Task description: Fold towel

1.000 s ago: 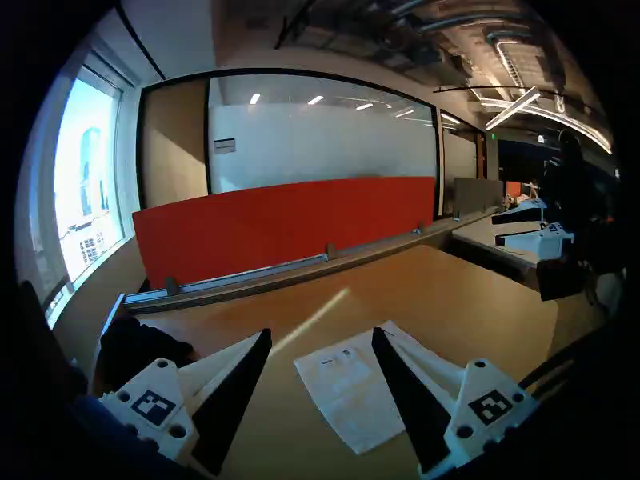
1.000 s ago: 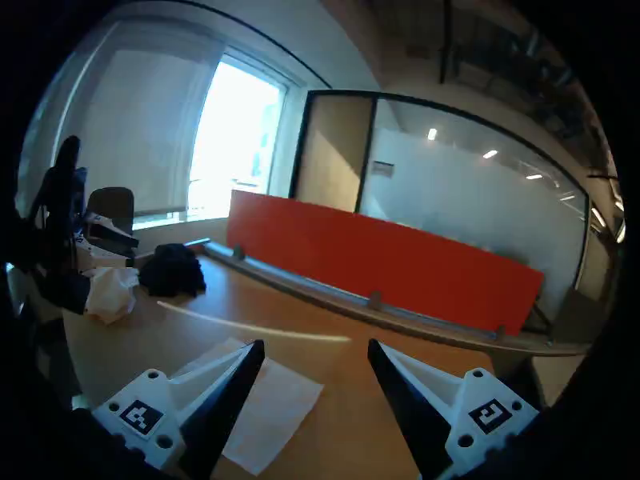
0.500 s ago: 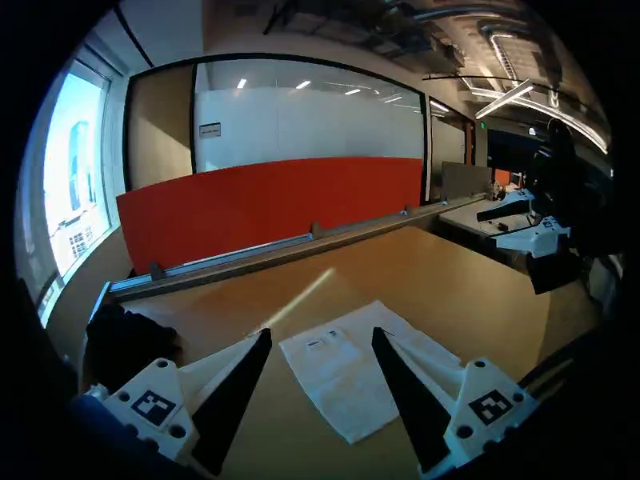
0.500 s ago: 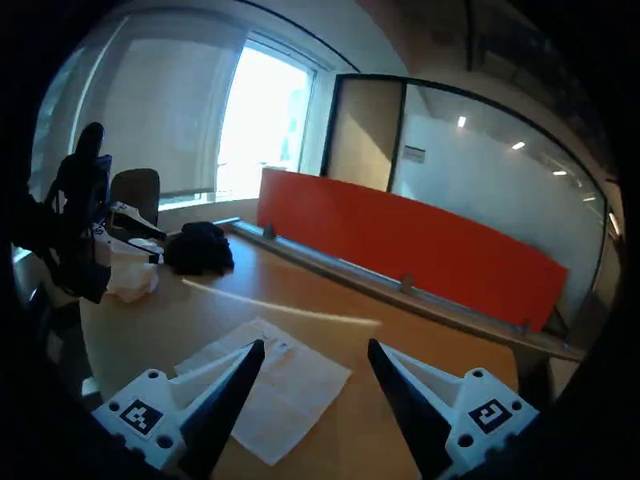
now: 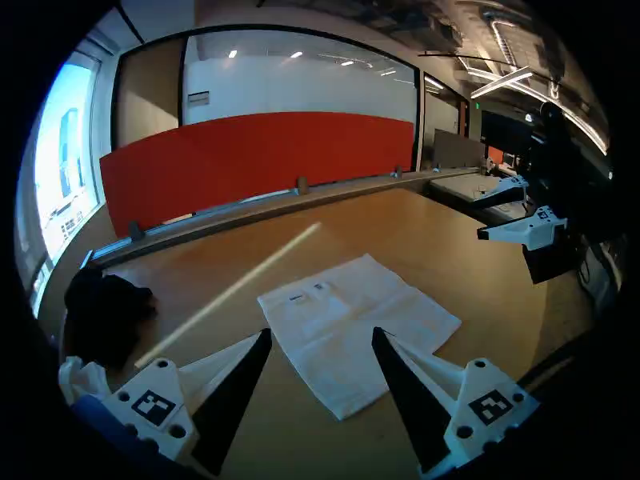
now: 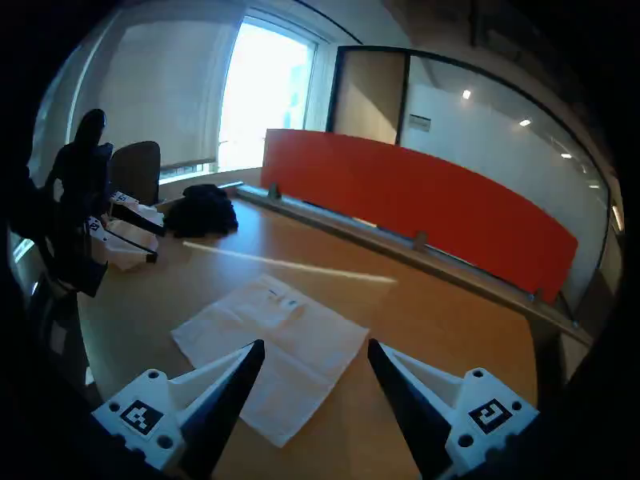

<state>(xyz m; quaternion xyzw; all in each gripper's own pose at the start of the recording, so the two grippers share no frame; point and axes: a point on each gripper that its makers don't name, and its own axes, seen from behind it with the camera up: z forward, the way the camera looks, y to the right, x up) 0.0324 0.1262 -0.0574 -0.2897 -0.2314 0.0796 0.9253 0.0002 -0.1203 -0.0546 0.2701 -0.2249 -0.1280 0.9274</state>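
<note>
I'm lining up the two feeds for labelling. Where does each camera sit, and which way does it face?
Left gripper view: rides on the left gripper, looking down across the desk at the flat white towel, toward the red partition; its own spread fingers show, and the right gripper is farther off at right.
Right gripper view: rides on the right gripper, looking over the towel toward the partition and a window; its own fingers show, with the left gripper at far left.
Shared: towel, desk, partition.
</note>
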